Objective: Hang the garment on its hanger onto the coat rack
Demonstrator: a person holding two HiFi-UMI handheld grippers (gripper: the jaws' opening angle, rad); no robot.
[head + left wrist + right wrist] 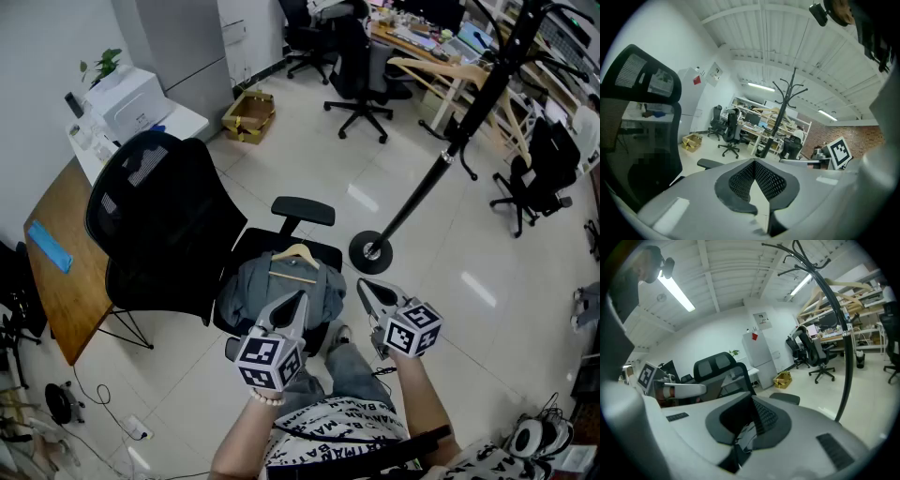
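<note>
A grey garment (274, 289) on a wooden hanger (298, 255) lies on the seat of a black office chair (164, 220). The black coat rack (448, 155) stands to the right on its round base (372, 251); its pole and hooks also show in the left gripper view (785, 108) and the right gripper view (843, 343). My left gripper (300, 296) hovers over the garment's right side, jaws shut with nothing between them (754, 161). My right gripper (362, 284) is held beside it, just below the rack's base, also shut and empty (751, 397).
A wooden desk (66, 272) with a printer (127, 98) stands left of the chair. A cardboard box (248, 114) sits on the floor behind. More office chairs (361, 66) (539, 173) and a cluttered table stand at the back. The person's legs (352, 366) are under the grippers.
</note>
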